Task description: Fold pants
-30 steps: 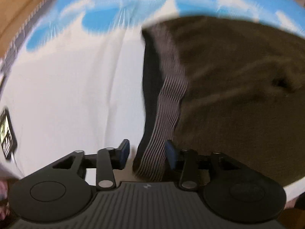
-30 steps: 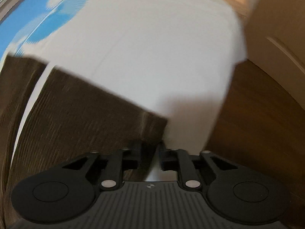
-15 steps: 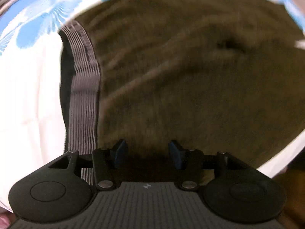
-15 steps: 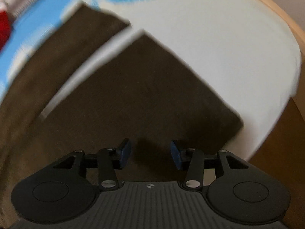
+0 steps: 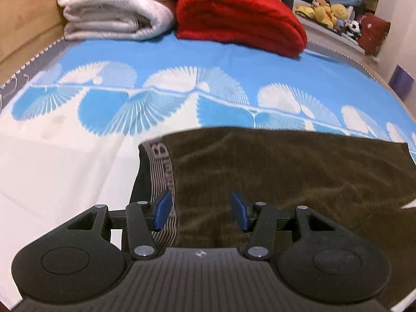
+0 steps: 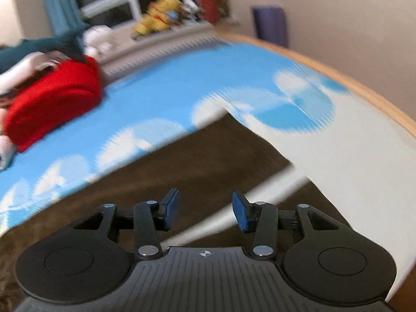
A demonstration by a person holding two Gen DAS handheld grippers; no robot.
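- Bed, blue-and-white sheet; white towels and red blanket at far end.
- Brown pants lie flat on bed, nearer than red blanket.
- Left hand-held gripper released, over waistband.
- Right hand-held gripper released, above pant legs.

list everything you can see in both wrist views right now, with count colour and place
pants: one, dark brown, flat on the bed, two legs apart at the right end
waistband: one, grey striped with lettering, at the pants' left end
bedspread: one, blue and white fan pattern, under everything
towels: one folded stack, white, far left of bed
red blanket: one, red, folded, beside the towels
plush toys: several, mostly yellow, on the ledge behind
purple object: one, against the wall, blurred
left gripper: open, fingers blue-padded, over the waistband end
right gripper: open, over the legs
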